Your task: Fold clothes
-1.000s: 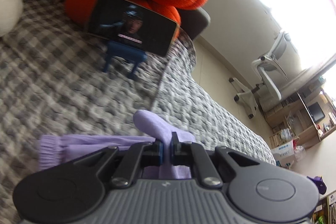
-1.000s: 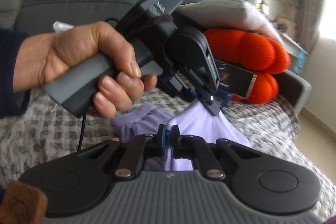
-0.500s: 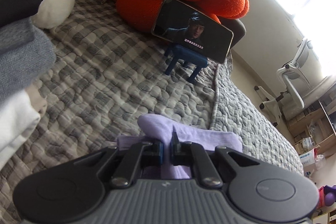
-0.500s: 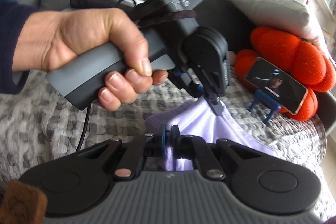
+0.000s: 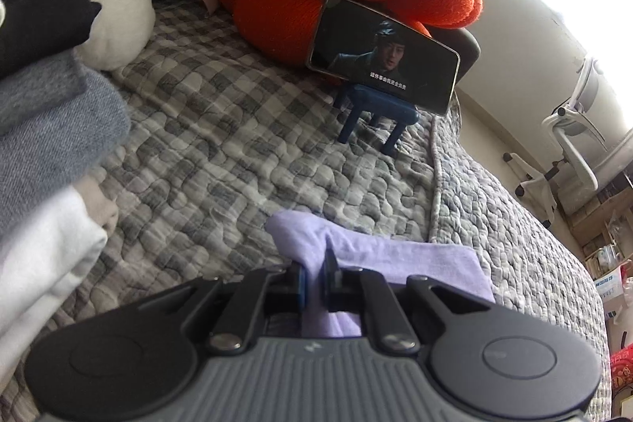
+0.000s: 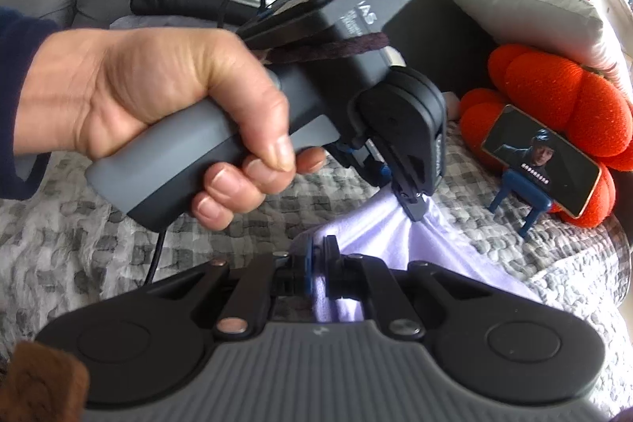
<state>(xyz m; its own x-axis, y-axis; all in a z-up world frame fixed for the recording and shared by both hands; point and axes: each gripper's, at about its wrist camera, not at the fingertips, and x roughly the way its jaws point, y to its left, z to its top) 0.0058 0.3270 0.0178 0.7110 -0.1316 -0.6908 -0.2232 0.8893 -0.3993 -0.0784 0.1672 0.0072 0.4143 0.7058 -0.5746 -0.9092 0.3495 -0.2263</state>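
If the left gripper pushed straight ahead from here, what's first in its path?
The left gripper, jaws opening around the lilac garment, would probably meet the checked quilt just beyond; the phone lies farther on.

Quilt [image 5: 221,145] free btwn clothes stack [image 5: 51,129], phone stand [image 5: 376,113].

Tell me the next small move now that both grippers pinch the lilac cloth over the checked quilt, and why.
Probably let go. The left gripper, jaws opening, still has the soft lilac garment between them; the right gripper pinches it too. The cloth already lies low on the grey checked quilt, so it seems placed.
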